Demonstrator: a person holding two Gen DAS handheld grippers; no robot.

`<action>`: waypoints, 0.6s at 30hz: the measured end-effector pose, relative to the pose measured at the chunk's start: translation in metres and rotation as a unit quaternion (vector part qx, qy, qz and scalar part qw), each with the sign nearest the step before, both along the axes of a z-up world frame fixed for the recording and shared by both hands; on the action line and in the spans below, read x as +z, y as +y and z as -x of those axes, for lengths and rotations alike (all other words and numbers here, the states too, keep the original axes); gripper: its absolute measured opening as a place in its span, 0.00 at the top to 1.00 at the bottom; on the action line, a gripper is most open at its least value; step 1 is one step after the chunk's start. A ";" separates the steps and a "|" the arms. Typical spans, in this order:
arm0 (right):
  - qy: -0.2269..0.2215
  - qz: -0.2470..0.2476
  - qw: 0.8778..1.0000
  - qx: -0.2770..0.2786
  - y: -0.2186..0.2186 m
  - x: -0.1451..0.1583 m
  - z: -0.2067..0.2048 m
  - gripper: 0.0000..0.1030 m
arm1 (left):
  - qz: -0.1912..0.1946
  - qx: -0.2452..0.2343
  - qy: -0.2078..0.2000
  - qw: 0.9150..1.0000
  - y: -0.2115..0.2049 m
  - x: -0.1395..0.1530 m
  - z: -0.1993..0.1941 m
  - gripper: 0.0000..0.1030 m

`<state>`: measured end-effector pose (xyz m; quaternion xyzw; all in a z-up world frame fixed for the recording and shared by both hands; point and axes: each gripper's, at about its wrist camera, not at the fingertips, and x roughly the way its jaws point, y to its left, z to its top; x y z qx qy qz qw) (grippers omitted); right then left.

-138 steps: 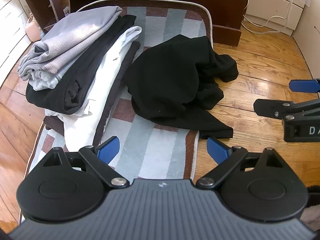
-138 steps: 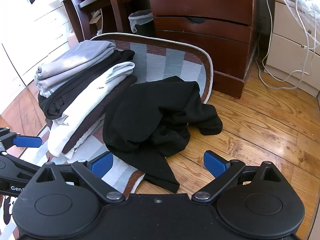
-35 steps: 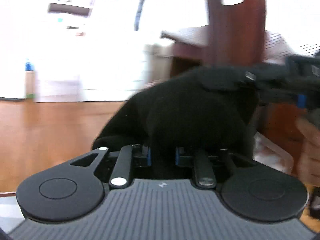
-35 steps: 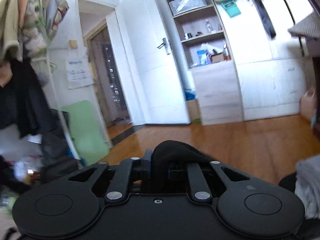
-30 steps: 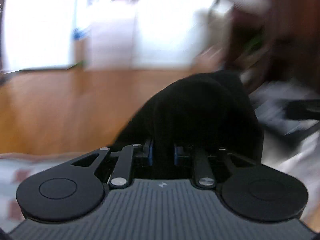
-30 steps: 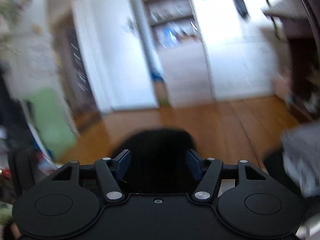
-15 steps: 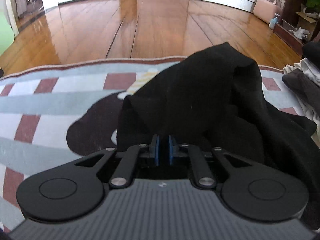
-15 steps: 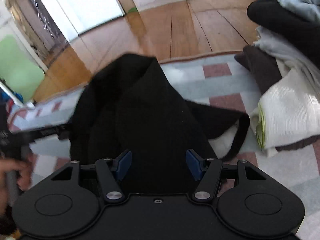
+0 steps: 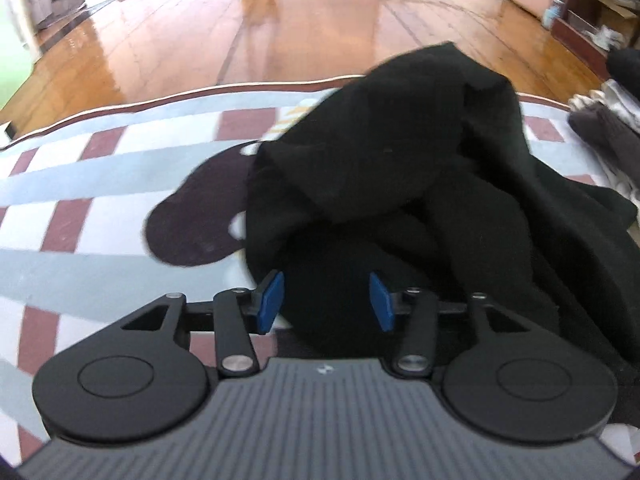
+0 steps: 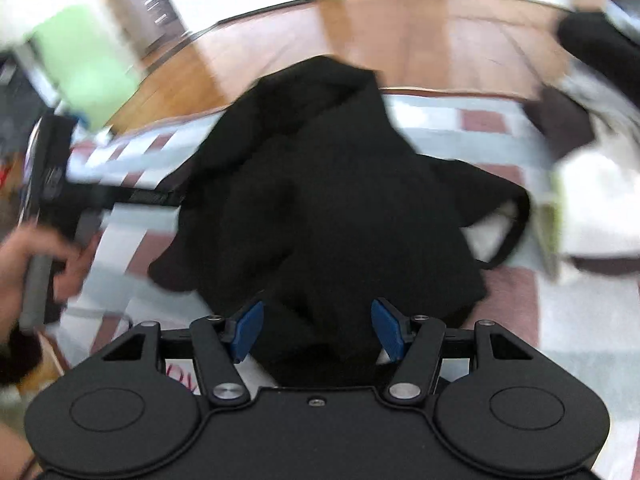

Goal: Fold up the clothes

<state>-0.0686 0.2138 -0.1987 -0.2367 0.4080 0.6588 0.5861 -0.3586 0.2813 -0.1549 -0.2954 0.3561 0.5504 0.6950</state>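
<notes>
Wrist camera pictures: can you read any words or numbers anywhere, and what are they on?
No text reads clearly.
White mark on the left gripper, whose jaws are opening with the black garment between them: too small to read.
Red letters under the right gripper: partly hidden, blurred, unreadable.

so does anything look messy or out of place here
The black garment lies in a crumpled heap on the striped rug, bunched and not spread flat, one loop trailing toward the stacked clothes.
</notes>
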 end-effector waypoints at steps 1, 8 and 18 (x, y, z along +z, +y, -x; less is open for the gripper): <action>-0.001 0.003 1.000 0.014 0.006 -0.003 0.006 0.36 | -0.002 0.008 -0.004 1.000 -0.001 0.002 0.006 0.48; -0.051 0.020 0.994 0.090 0.059 -0.038 0.041 0.75 | 0.025 0.037 -0.030 0.999 -0.007 0.000 0.040 0.46; -0.158 -0.097 0.981 -0.060 0.068 0.030 -0.008 0.94 | 0.070 -0.002 -0.121 0.990 -0.011 -0.016 0.035 0.37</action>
